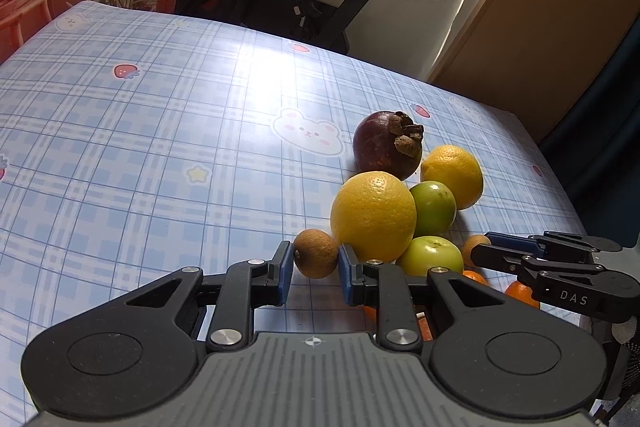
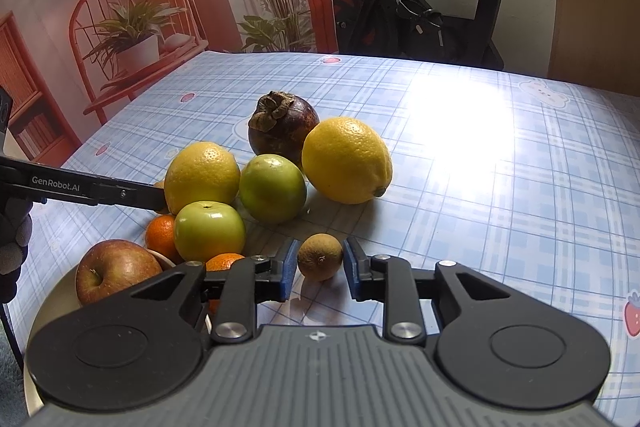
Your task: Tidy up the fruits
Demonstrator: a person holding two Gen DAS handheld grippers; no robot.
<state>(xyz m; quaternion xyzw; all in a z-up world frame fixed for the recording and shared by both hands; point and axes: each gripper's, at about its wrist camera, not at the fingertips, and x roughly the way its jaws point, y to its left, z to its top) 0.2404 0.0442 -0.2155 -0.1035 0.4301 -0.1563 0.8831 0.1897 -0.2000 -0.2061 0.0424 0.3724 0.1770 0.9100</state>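
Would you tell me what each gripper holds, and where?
The left gripper pinches one small brown round fruit across its sides; the right gripper another.

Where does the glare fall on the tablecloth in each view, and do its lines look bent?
Left wrist view: white glare on the tablecloth, behind and left of the mangosteen, washes out the checks; the grid lines bow from fisheye distortion. Right wrist view: the glare sits right of the large lemon, which looks sharp.

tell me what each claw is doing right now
left claw: closed on a brown fruit
right claw: closed on the other brown fruit
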